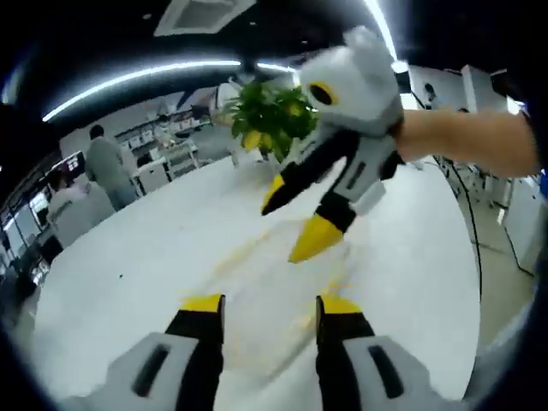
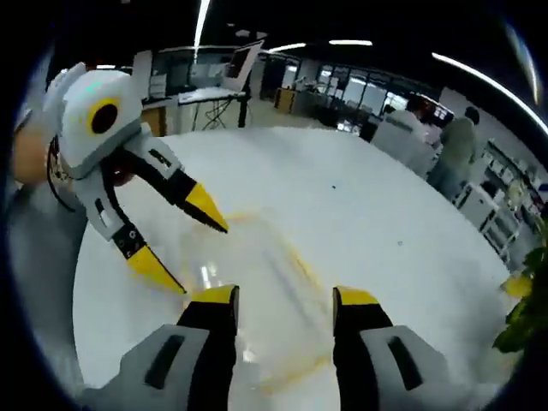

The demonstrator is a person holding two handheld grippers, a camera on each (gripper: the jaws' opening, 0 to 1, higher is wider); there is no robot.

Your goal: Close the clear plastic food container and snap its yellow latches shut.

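The blurred clear container [image 2: 265,291] lies on the white table [image 2: 385,214] at 12 o'clock of both grippers' spread, empty fingers [image 2: 214,301], its long axis running away from them.

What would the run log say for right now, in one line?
left gripper: open, empty | right gripper: open, empty | container: blurred on white table, latch state unclear | both grippers above container

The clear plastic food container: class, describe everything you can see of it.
The clear plastic food container lies blurred on the white table, a see-through box with faint yellow edges, probably its latches. Whether the lid is shut cannot be told. The left gripper and right gripper hover open above it; contact is unclear.
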